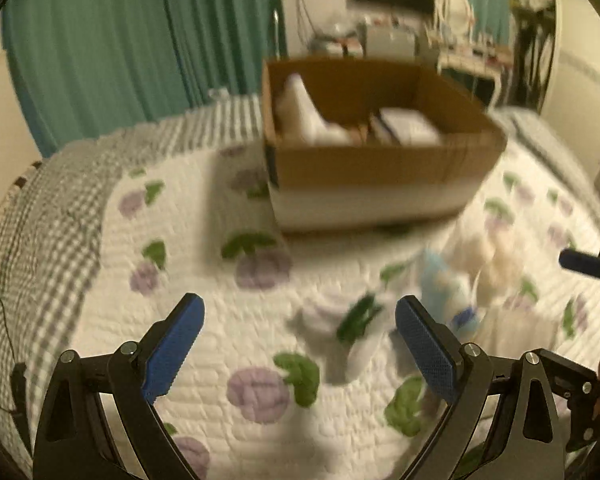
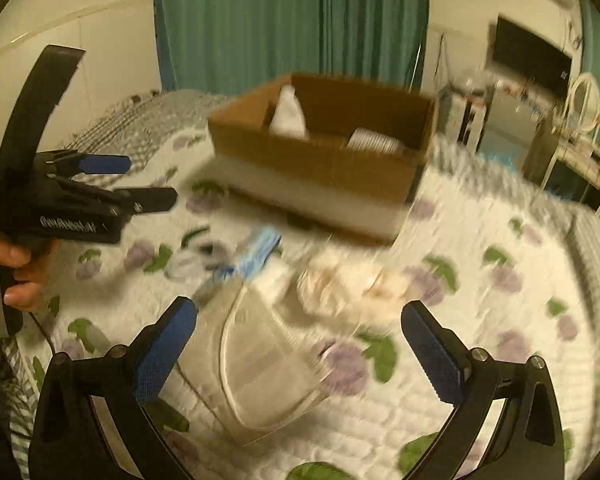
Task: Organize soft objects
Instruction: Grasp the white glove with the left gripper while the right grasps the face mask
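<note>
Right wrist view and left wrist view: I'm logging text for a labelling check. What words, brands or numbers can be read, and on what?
"GenRobot.AI", apparently, in white blurred letters on the black body of the left tool, held over the floral quilted bedspread.
Blue-and-white packet on the bedspread: print too blurred to read.
Brown cardboard box: no legible text in either view.

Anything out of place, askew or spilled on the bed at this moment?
Nothing spilled or damaged that the blurred frames show. A few soft items, a clear zip pouch, a blue-and-white packet and cream fluffy pieces, lie loose on the quilt outside the cardboard box. Both grippers are open and empty.
</note>
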{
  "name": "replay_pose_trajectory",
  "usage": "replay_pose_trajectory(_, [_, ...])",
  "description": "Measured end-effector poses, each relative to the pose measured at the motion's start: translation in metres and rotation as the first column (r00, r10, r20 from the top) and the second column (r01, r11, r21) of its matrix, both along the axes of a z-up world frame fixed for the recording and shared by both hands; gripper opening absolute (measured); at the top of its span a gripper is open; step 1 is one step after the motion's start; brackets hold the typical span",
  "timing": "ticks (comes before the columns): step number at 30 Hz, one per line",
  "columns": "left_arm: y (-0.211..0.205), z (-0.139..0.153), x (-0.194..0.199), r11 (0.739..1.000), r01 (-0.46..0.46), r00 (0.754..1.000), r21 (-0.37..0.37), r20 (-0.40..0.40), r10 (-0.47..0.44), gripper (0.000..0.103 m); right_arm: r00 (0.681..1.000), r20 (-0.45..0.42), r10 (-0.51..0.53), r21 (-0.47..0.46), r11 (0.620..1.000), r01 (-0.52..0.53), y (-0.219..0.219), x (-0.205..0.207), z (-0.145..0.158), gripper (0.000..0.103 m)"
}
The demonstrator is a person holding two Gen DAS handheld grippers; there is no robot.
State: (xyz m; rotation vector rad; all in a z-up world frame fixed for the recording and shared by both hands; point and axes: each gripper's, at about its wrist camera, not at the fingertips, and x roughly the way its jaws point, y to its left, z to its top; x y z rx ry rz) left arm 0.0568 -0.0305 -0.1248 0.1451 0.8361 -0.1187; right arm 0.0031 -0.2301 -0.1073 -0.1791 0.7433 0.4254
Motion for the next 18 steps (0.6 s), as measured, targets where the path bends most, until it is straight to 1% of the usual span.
replay_pose_trajectory(1, [-0.002,-0.007,0.000,1.000,0.011,1.000,0.004,-0.021,-0.011,0.098,1.000,-0.028,0.010,-0.001,1.000,-0.010,0.002,0.002,-0.009,0.102])
replay_pose_trajectory(4, [-0.008,-0.020,0.001,0.999,0.038,0.997,0.019,-0.060,-0.037,0.098,0.998,-0.053,0.044,-0.025,0.999,-0.046,0.009,0.002,-0.024,0.101])
replay_pose_trajectory(5, [-0.011,-0.024,0.002,0.999,0.046,0.996,0.026,-0.072,-0.044,0.098,0.997,-0.059,0.052,-0.029,0.998,-0.053,0.010,0.001,-0.027,0.098])
replay_pose_trajectory(6, [-0.014,-0.027,0.004,0.998,0.048,0.996,0.032,-0.076,-0.046,0.098,0.996,-0.066,0.058,-0.031,0.998,-0.060,0.011,0.001,-0.031,0.091])
replay_pose_trajectory(8, [-0.015,-0.033,0.007,0.998,0.046,0.996,0.045,-0.075,-0.042,0.098,0.994,-0.089,0.065,-0.034,0.997,-0.069,0.013,0.003,-0.039,0.084])
replay_pose_trajectory(9, [-0.016,-0.037,0.009,0.998,0.040,0.996,0.047,-0.083,-0.036,0.098,0.993,-0.098,0.066,-0.038,0.997,-0.070,0.014,0.004,-0.042,0.081])
replay_pose_trajectory(11, [-0.016,-0.041,0.009,0.999,0.038,0.995,0.023,-0.091,-0.035,0.098,0.991,-0.118,0.068,-0.041,0.996,-0.073,0.015,0.005,-0.049,0.077])
replay_pose_trajectory(13, [-0.018,-0.045,0.010,0.999,0.040,0.996,0.030,-0.084,-0.037,0.095,0.988,-0.132,0.075,-0.036,0.996,-0.081,0.015,0.005,-0.052,0.069])
replay_pose_trajectory(14, [-0.019,-0.047,0.010,0.999,0.041,0.996,0.034,-0.084,-0.038,0.089,0.987,-0.139,0.079,-0.039,0.996,-0.085,0.016,0.005,-0.055,0.063])
replay_pose_trajectory(16, [-0.019,-0.052,0.013,0.999,0.043,0.993,0.027,-0.112,-0.040,0.063,0.985,-0.151,0.080,-0.050,0.995,-0.088,0.017,0.006,-0.059,0.052])
replay_pose_trajectory(17, [-0.018,-0.054,0.013,0.999,0.048,0.991,0.004,-0.125,-0.047,0.057,0.985,-0.155,0.080,-0.047,0.995,-0.088,0.017,0.006,-0.060,0.046])
replay_pose_trajectory(18, [-0.017,-0.054,0.012,0.999,0.052,0.990,-0.014,-0.130,-0.054,0.047,0.984,-0.157,0.083,-0.040,0.995,-0.091,0.017,0.005,-0.060,0.040])
